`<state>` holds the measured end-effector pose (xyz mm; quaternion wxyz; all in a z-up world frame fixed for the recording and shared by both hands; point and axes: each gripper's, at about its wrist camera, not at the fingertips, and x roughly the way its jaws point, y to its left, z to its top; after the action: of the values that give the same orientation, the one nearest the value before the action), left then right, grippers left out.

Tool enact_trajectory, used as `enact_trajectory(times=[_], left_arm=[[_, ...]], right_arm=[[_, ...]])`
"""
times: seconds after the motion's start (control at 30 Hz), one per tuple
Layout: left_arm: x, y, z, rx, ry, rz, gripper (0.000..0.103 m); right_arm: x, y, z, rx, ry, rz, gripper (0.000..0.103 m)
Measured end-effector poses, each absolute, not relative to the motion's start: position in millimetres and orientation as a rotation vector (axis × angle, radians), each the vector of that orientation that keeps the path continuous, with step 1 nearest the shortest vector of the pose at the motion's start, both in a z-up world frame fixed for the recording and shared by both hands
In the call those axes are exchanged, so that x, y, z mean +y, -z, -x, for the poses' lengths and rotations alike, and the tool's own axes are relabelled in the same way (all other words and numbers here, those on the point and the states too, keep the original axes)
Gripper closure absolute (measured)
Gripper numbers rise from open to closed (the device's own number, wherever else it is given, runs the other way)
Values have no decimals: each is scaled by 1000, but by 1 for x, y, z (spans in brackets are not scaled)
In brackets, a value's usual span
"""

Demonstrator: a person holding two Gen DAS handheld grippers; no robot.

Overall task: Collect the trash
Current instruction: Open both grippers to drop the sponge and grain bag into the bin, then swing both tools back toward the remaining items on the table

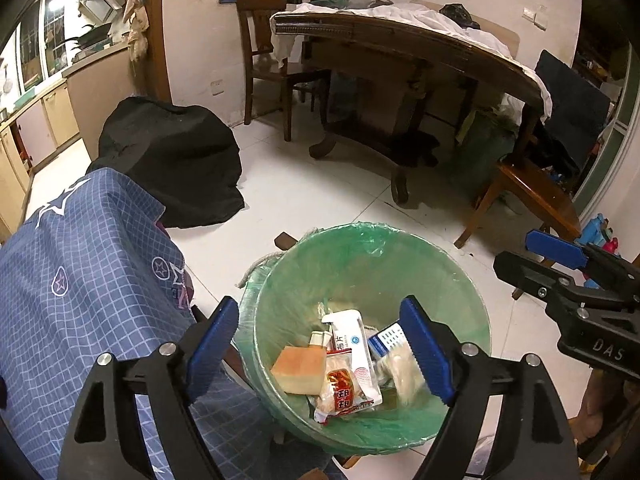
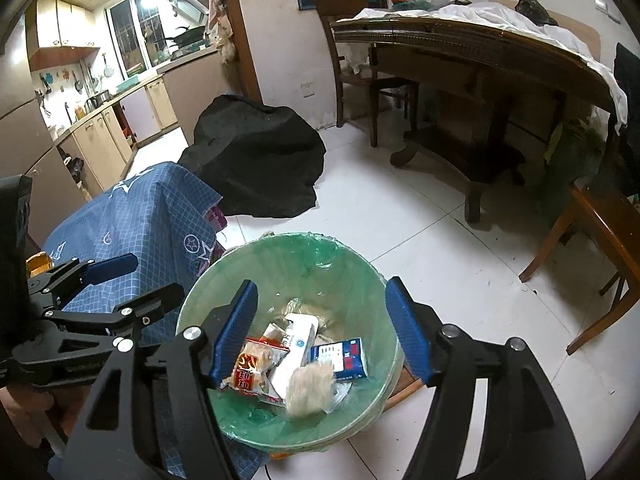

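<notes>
Left wrist view. Left claw: jaws wide apart, blue ribbed pads, black arms with silver bolts; holds nothing, touches nothing, poised over the bin. Bin: round, lined with thin crinkled green plastic film, standing on the white tiled floor. Contents at the bottom: tan sponge block, long white sachet, red-printed clear snack wrapper, blue-and-white packet, blurred pale fluffy wad. Blue grid-patterned cloth with star prints drapes just left of the bin. Right claw enters at right, empty.

Right wrist view. Right claw: jaws apart, nothing between the pads, above the same bin. Inside: snack wrapper, white sachet, blue-and-white packet, fluffy wad uppermost. Left claw at left, parted, empty. Black crumpled cover lies on the floor behind; dark wooden bench carries white cloth.
</notes>
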<state>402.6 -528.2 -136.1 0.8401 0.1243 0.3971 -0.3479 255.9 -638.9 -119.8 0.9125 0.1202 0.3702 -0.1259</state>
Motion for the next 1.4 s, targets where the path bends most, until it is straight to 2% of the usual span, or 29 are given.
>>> enact_trajectory(times=[0.67,0.87,0.93,1.1,1.4], left_arm=[[-528,133,-394,834,744,-274,20],[-522,129,-393,829,737,-272,20],[-510,125,-393,823,733,-264,20],[-444,112,-401,788,703,-228,18],[-207,89,-466,754,361,-79,17]], right_arm=[[-637,120,-252,755,255,-245,38],[-637,117,-248,744,262,-249,34],[-634,111,-242,720,260,-254,29],[-616,97,-225,648,216,-262,21],[-527,98,-246,650,5,-213,15]])
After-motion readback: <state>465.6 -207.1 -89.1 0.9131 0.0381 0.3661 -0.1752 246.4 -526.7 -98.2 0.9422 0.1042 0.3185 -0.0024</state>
